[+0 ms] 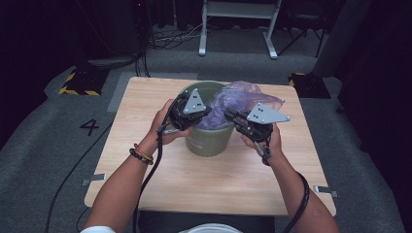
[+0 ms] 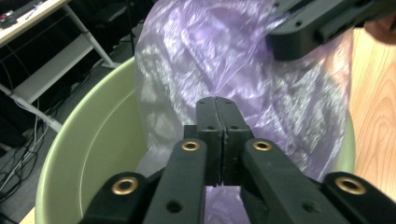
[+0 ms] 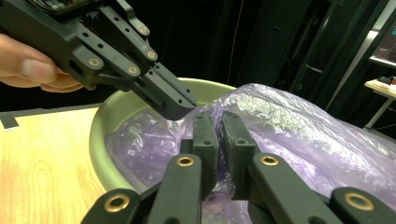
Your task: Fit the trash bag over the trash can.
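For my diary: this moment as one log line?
left gripper: shut, over bag | right gripper: shut on bag | bag: partly in bin | bin: on table

One green bin (image 1: 208, 141) stands on one wooden table (image 1: 160, 179). One purple plastic bag (image 1: 233, 97) sits in the bin. Two grippers, the left gripper (image 1: 206, 112) and the right gripper (image 1: 228, 115), are above the bin.

Wooden table (image 1: 214, 179), white-legged desk frame (image 1: 238, 29) beyond, cables (image 1: 170, 36) on floor
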A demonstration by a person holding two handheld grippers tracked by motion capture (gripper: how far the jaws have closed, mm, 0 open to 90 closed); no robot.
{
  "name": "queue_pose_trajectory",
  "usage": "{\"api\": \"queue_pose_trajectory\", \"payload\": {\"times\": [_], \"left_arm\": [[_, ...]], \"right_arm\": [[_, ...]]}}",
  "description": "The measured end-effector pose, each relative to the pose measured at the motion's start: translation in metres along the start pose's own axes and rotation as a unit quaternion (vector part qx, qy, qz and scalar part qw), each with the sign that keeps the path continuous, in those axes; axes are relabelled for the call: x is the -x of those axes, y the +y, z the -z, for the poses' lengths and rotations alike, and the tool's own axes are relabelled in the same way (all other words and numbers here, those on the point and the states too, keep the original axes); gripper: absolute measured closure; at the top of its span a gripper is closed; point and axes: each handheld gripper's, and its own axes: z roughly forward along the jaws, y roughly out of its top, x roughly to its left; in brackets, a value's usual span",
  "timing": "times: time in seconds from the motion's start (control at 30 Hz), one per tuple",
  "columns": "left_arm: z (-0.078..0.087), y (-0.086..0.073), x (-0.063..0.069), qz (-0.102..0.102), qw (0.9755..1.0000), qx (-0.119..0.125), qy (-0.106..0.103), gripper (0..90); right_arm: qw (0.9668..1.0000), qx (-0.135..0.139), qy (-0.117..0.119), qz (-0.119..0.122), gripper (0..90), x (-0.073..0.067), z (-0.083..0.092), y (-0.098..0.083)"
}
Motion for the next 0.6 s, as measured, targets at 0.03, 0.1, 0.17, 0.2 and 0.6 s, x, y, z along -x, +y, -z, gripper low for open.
{"api": "queue_pose_trajectory", "payload": {"times": [0.03,0.1,0.17,0.2,0.6], "left_arm": [[0.001,-0.001,0.000,0.000,1.0000,0.000,0.004,90.0],[0.002,-0.001,-0.001,0.010,0.9998,0.010,-0.014,89.8],[0.004,-0.001,-0.002,0.027,0.9990,0.027,-0.023,68.4],[0.004,0.000,-0.002,0.036,0.9987,0.030,-0.020,53.8],[-0.015,0.011,0.004,0.006,0.9987,-0.013,-0.048,56.6]], "right_arm": [[1.0000,0.000,0.001,-0.003,85.2,0.000,0.000,-0.001],[1.0000,-0.004,0.003,-0.003,86.3,-0.001,0.000,-0.002],[1.0000,-0.007,0.004,-0.001,87.3,-0.001,-0.001,-0.002],[0.9999,-0.008,0.005,-0.002,87.6,-0.001,-0.001,-0.002],[0.9997,0.019,0.012,-0.013,89.4,0.000,0.004,0.009]]}}
